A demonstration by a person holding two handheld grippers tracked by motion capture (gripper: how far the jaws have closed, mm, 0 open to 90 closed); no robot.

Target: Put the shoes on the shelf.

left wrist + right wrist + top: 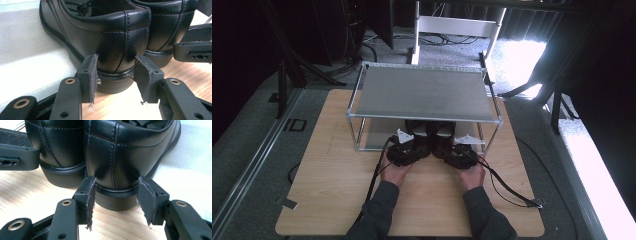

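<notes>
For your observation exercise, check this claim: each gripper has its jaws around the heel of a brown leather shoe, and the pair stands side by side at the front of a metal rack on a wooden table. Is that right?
Not quite: the shoes are black, not brown. The left gripper view shows the left gripper around the heel of the left shoe; the right gripper view shows the right gripper around the right shoe. The rack and table are as described.

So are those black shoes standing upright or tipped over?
Upright. Both shoes, left shoe and right shoe, stand on their heels, soles flat on the wooden table, openings facing up.
</notes>
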